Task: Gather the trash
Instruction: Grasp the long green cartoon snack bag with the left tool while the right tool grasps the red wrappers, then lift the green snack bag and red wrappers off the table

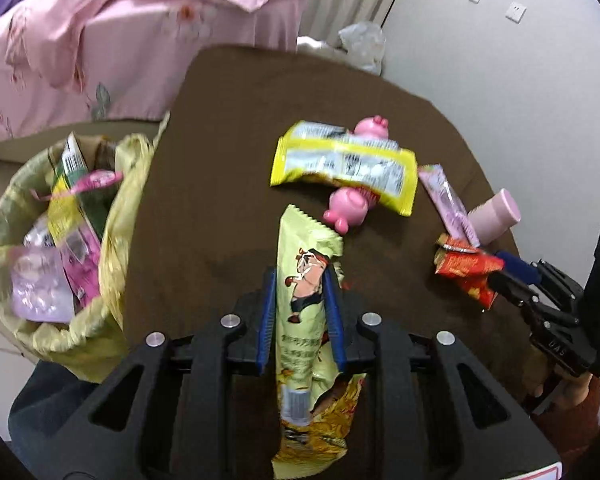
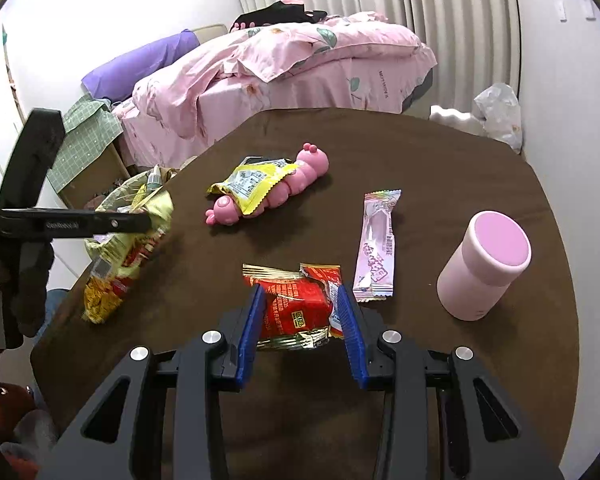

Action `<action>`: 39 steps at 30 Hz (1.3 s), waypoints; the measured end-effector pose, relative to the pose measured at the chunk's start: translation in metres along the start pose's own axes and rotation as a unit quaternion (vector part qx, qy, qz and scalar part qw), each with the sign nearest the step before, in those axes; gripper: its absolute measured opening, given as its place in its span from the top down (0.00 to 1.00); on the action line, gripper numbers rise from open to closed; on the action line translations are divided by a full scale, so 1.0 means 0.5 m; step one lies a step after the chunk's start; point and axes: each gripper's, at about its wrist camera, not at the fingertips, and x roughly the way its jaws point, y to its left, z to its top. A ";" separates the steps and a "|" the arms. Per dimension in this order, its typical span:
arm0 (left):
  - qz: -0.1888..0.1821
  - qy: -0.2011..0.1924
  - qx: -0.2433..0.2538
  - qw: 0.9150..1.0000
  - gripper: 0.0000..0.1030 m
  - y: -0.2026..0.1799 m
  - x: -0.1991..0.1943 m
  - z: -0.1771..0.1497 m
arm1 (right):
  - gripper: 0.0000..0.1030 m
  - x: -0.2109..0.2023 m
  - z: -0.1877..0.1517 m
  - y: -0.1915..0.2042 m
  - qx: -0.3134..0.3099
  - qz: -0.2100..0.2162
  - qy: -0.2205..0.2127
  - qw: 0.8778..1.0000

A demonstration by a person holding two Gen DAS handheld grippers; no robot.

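My left gripper (image 1: pixel 299 276) is shut on a long pale-green snack wrapper (image 1: pixel 304 248), which hangs tilted over the table's left edge (image 2: pixel 120 256). Left of it stands a trash bin (image 1: pixel 116 216) lined with a yellow bag and holding several wrappers. My right gripper (image 2: pixel 300 292) is shut on a crumpled red wrapper (image 2: pixel 296 308) lying on the brown table (image 2: pixel 420 152); its blue pads press the wrapper's two sides. In the left wrist view that red wrapper (image 1: pixel 460 266) sits at the right gripper's (image 1: pixel 500 270) tips.
A yellow wrapper (image 2: pixel 252 184) lies across a pink caterpillar toy (image 2: pixel 312 164) at mid-table. A pink sachet (image 2: pixel 376 244) and a pink cup (image 2: pixel 484 264) sit to the right. A pink bed (image 2: pixel 300 64) stands behind, and a white plastic bag (image 2: pixel 496 116) lies in the far corner.
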 end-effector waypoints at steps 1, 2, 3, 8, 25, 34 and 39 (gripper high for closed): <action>-0.003 0.005 -0.002 1.000 0.74 0.002 0.004 -0.001 | 0.65 0.001 -0.001 0.002 -0.002 0.001 0.001 1.000; -0.007 0.007 -0.003 1.000 0.73 0.003 0.007 -0.001 | 0.65 0.002 -0.002 0.003 -0.003 0.001 0.001 1.000; -0.009 0.009 -0.003 1.000 0.72 0.003 0.009 0.000 | 0.65 0.003 -0.003 0.005 -0.005 0.001 0.001 1.000; -0.008 0.034 -0.003 0.999 0.68 0.001 0.037 0.013 | 0.65 0.002 -0.007 0.011 -0.014 0.002 0.001 1.000; -0.024 -0.157 -0.001 0.987 0.76 0.002 -0.165 0.082 | 0.73 -0.072 0.096 0.069 -0.075 -0.003 -0.081 0.994; -0.030 -0.185 -0.020 0.982 0.76 0.033 -0.220 0.052 | 0.55 -0.057 0.086 0.061 -0.074 0.007 -0.036 0.997; -0.038 -0.170 -0.038 0.984 0.76 0.051 -0.196 0.036 | 0.55 -0.029 0.016 0.013 -0.008 0.002 0.007 1.000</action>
